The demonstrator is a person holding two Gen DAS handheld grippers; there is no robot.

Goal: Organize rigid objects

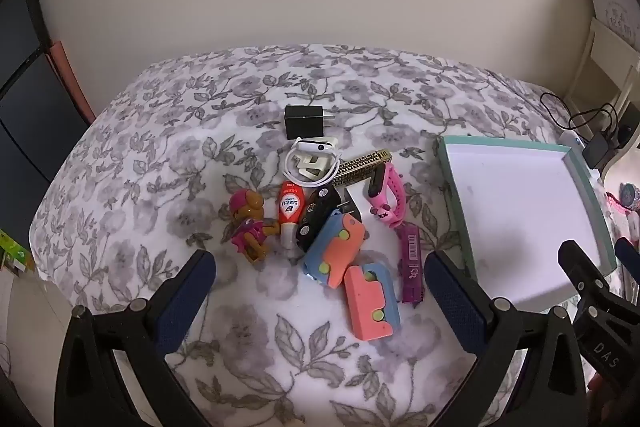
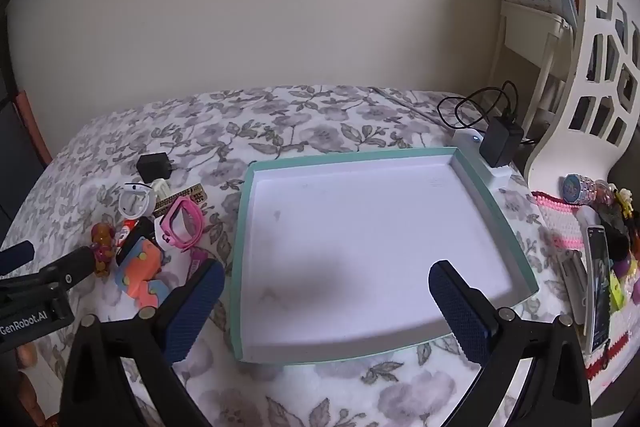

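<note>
Rigid objects (image 1: 320,219) all lie piled on the bed, left of my bare tray (image 2: 472,171); both hand-held grippers, left (image 1: 320,281) and right (image 2: 326,287), gape wide, holding nothing.

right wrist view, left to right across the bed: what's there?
Left gripper → toy figure → pink watch → tray → black adapter → phone. The clutter under the watch overlaps too much to order.

Matt floral cloth bedcover (image 1: 160,155), smooth paper-lined tray (image 2: 244,227), glossy plastic watch (image 1: 386,197)
</note>
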